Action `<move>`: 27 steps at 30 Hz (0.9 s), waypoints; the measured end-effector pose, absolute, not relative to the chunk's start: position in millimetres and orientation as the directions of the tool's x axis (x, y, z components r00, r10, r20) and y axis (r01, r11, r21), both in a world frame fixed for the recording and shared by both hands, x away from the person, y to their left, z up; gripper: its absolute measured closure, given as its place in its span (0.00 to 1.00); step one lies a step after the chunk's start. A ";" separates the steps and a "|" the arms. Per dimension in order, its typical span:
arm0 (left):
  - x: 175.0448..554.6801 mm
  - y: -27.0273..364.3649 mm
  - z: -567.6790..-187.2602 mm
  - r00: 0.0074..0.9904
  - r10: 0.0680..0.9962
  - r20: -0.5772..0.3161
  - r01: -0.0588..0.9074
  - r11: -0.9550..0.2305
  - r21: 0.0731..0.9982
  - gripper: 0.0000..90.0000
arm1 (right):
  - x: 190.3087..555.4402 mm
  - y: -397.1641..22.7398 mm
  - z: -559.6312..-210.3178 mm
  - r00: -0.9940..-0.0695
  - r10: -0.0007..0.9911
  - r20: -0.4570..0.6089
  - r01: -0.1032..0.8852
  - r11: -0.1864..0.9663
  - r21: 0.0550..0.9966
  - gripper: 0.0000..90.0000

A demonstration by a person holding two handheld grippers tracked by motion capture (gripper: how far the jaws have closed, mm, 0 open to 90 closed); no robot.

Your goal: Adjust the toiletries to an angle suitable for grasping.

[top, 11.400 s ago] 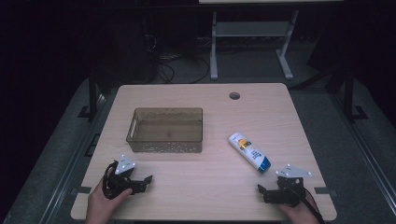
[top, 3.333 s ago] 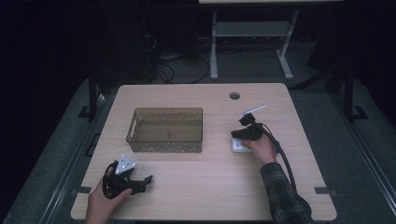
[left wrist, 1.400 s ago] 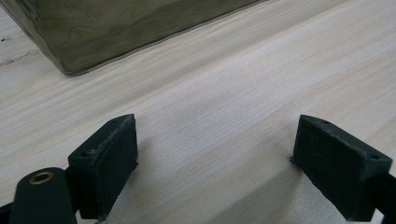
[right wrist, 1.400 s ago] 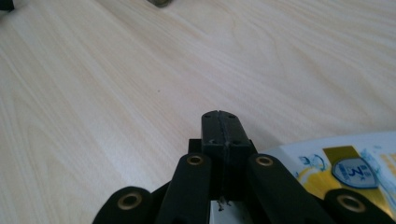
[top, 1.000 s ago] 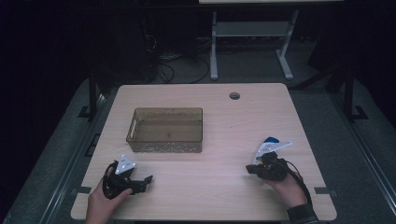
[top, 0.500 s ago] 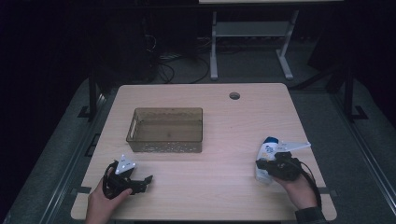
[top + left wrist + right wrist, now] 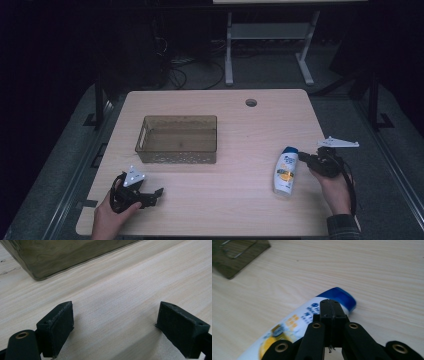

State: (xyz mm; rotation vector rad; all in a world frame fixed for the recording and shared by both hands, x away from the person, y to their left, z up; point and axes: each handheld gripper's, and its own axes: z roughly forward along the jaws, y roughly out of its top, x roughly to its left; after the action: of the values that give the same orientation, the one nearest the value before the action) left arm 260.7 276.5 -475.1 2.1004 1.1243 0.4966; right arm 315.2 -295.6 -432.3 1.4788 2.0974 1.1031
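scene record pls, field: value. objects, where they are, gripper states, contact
surface: wooden table
bottle: white shampoo bottle, blue cap, lying flat on the table's right side
basket: clear brown basket, left of centre, nothing seen inside
right gripper: jaws shut, nothing between them, tips at the bottle's cap end; contact cannot be told
left gripper: jaws open, low over bare table near the basket, holding nothing

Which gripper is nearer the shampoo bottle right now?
Right. The right gripper, jaws shut, sits just beside the shampoo bottle near its blue cap. The left gripper, jaws open, rests far across the table, below the basket.
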 end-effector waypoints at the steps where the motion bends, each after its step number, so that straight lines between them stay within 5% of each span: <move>1: 260.7 276.5 -475.0 0.551 0.834 0.010 0.569 -0.385 0.727 0.14 | 315.2 -295.6 -432.3 -0.396 0.906 0.149 0.636 0.154 0.756 1.00; 18: 260.7 276.4 -475.0 0.551 0.835 0.009 0.570 -0.384 0.726 0.14 | 354.0 -305.6 -462.4 -0.262 0.957 0.124 0.683 0.093 0.725 1.00; 27: 260.7 276.4 -474.9 0.551 0.835 0.009 0.571 -0.384 0.726 0.14 | 356.1 -295.9 -469.4 -0.285 0.949 0.133 0.710 0.116 0.695 1.00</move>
State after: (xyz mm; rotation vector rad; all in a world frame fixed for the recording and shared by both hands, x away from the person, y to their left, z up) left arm 260.7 276.4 -474.9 2.1016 1.1261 0.4958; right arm 356.1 -295.9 -469.4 1.6179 2.0553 0.9636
